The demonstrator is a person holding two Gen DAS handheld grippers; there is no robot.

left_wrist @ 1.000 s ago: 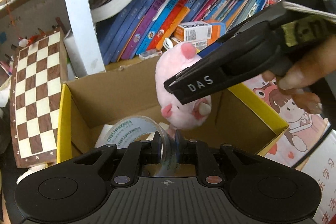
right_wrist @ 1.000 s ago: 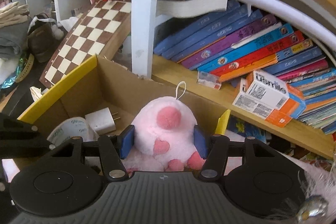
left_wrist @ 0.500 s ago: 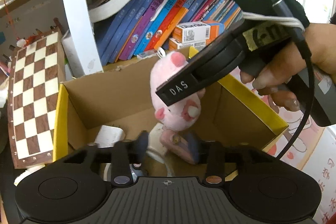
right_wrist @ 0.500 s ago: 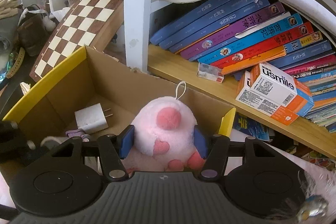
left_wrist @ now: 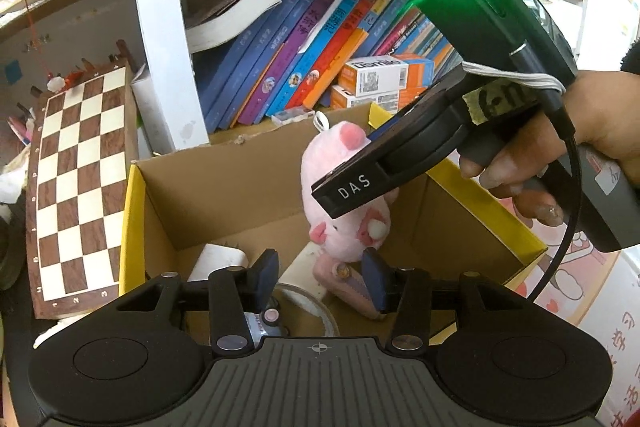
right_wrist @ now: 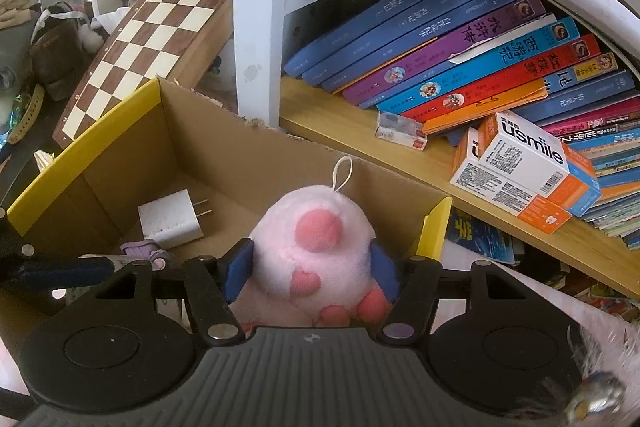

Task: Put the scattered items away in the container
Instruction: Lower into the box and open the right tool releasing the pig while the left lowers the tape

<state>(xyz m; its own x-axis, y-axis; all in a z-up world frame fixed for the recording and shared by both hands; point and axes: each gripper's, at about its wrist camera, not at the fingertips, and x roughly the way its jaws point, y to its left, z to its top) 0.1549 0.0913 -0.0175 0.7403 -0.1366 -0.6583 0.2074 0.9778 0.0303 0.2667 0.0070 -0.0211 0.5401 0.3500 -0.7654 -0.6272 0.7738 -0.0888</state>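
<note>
A pink plush toy [right_wrist: 316,239] hangs above the open cardboard box [right_wrist: 120,155], with my right gripper [right_wrist: 311,263] around it. Its jaws are opening, but the blue pads still touch the toy's sides. In the left wrist view the toy [left_wrist: 340,155] hangs under that gripper's black finger [left_wrist: 352,187], over the box's right half. My left gripper [left_wrist: 319,263] is open low over the box [left_wrist: 208,187], holding nothing. Beneath it lie a tape roll [left_wrist: 308,301] and a pink pouch [left_wrist: 348,283]. A white charger [right_wrist: 170,219] rests on the box floor.
A chessboard [left_wrist: 76,187] leans against the box's left side. Behind the box, a white post [right_wrist: 256,15] and a shelf of slanting books [right_wrist: 460,55] with usmile cartons [right_wrist: 524,167]. A person's hand [left_wrist: 560,155] grips the right tool. A cartoon print [left_wrist: 580,267] lies right of the box.
My left gripper opened and let go of the tape roll, which now lies in the box. The right gripper's pads spread slightly on the plush toy.
</note>
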